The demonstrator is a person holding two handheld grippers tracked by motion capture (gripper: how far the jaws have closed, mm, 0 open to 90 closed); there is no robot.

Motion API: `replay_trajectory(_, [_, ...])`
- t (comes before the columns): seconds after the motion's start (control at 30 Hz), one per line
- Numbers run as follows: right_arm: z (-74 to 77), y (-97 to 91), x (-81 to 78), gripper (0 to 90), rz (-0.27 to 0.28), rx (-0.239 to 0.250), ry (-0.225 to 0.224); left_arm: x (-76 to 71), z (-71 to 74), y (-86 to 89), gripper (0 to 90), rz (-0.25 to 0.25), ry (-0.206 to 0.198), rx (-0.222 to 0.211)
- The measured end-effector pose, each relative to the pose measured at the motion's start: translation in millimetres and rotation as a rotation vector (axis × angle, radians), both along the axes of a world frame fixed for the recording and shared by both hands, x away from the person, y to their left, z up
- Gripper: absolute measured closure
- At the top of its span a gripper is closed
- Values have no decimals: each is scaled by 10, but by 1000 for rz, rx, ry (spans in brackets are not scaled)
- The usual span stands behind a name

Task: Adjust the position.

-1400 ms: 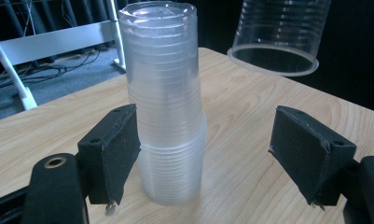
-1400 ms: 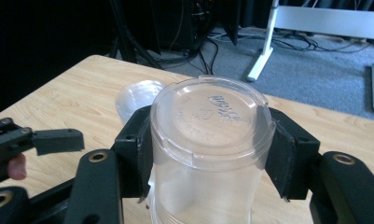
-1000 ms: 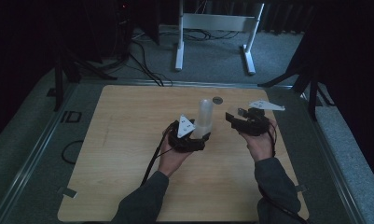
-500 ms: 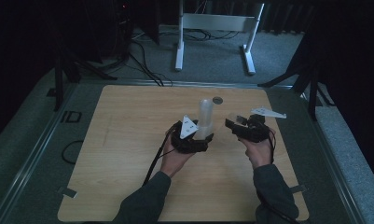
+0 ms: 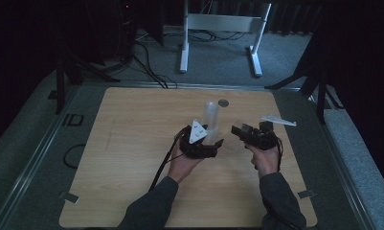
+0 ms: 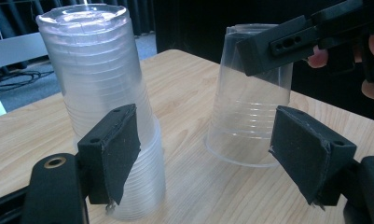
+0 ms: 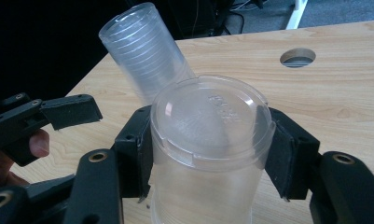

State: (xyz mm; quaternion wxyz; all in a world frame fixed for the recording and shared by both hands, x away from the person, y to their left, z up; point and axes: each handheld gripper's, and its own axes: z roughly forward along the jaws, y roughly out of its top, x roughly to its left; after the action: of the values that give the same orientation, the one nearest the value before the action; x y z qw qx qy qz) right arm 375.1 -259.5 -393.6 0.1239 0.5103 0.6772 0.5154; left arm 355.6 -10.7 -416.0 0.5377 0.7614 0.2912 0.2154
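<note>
The right tongs point(image 7: 208, 154) have come down since a moment ago, and the single cup point(image 7: 208, 140) they pinch now sits upside down on the tabletop point(image 5: 132, 143), just to the right of the tall stack of cups point(image 6: 105, 107). That likely means this cup is pulled free of the stack and is being set down alone. The right tongs squeeze the cup on both sides near its bottom, which faces up. The left tongs point(image 6: 212, 163) are spread wide, with one pad in front of the stack near its low part and the other pad near the single cup; I cannot tell if a pad touches the stack. The cups are clear, thin plastic with little rings around them, round and wider at the mouth. The tabletop is smooth, pale wood with a round hole point(image 7: 297, 57). The pads on the tongs look black and soft.
</note>
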Motion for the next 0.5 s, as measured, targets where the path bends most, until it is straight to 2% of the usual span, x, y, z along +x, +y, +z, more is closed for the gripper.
replay_trajectory(0.27, [-12,-36,3,408,-3,23,6,4,-13,-40,235,-7,5,-4])
replay_trajectory(0.33, [-35,-46,10,408,6,59,20,8,-20,-56,232,-10,6,-4])
replay_trajectory(0.43, [-46,-54,15,409,8,79,29,12,-26,-70,225,-14,4,2])
replay_trajectory(0.5, [-62,-72,27,409,14,109,40,13,-34,-94,224,-17,8,1])
